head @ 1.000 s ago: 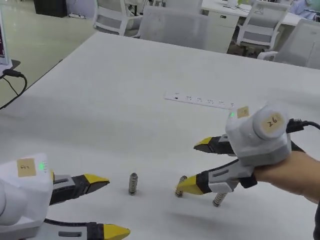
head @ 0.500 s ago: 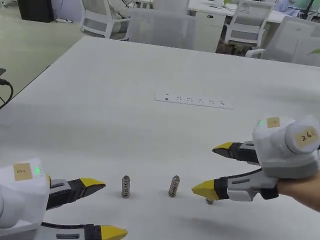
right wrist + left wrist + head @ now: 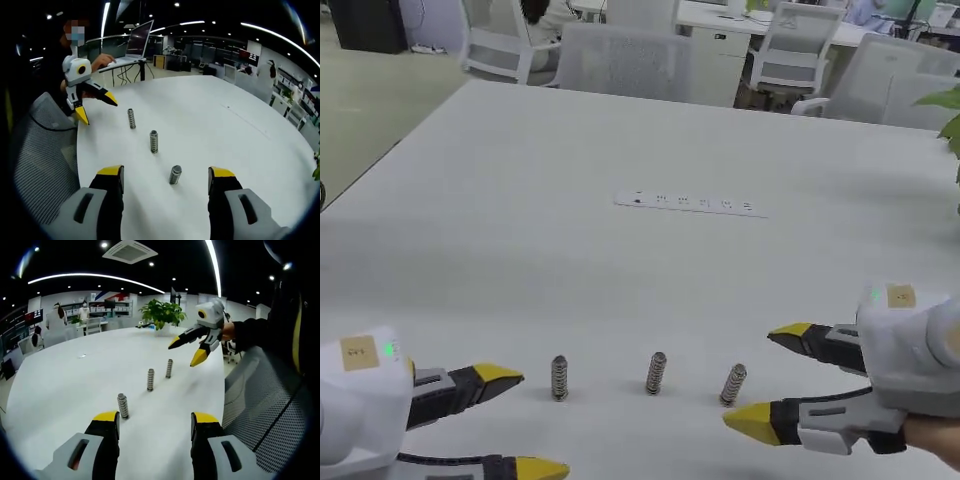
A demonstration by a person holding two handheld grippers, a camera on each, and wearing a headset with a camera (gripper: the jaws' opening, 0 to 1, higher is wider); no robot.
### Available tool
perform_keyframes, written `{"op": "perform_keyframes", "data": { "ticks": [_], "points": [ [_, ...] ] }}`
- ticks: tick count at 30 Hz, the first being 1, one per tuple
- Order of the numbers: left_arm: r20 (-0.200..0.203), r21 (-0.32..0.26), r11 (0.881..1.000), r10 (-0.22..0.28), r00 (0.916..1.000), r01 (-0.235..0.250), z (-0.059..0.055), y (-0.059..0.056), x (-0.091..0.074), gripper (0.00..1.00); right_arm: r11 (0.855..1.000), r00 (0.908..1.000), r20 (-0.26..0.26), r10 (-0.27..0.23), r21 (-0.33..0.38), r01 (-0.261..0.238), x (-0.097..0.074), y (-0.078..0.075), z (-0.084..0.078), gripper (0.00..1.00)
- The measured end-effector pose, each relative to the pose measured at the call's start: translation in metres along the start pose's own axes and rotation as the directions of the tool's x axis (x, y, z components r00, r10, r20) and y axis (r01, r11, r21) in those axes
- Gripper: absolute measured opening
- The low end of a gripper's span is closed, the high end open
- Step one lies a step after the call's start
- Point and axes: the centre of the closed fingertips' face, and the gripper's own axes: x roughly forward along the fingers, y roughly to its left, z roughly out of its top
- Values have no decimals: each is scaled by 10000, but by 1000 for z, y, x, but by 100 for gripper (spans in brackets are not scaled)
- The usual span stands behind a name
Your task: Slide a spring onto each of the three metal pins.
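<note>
Right tongs (image 3: 757,377) have pulled back to the right since a sec ago. They were over the right spring (image 3: 732,384); now they're clear of it, jaws wide apart, nothing held. Left tongs (image 3: 532,422) have barely budged, also spread and empty. Camera's tipped too, so ignore the whole-pic shift.

Where's the work? Three springs stand in a row on the tabletop (image 3: 620,270), well to the near side of the power strip (image 3: 688,203) and roughly parallel w/ it. The left spring (image 3: 559,378) is just past the strip's left end, the middle spring (image 3: 656,373) about opposite its middle, and the right spring short of its right end. The left tongs sit nearer still than that row, beyond the strip's left end; the right tongs are out by its right end.

Handling, my read: tiny, light, bare metal, so slippery. Stiff sideways but squashy lengthwise, and prob. quick to topple or roll. Best grip = gentle pinch across the mid-coils, not the ends.

Looks: short grey close-wound coils, standing on end. Left and middle are upright; the right one leans. Can't see the pins, prob. inside the coils, but it looks like all three are loaded.
</note>
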Motion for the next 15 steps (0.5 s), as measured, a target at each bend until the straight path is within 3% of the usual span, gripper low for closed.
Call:
{"op": "perform_keyframes", "data": {
  "ticks": [15],
  "points": [
    [85,-317,9995,20,10000,-17,-4,-1,0,53,9999,9995,314,-41,169,36,-14,15,-12,68]
  ]
}}
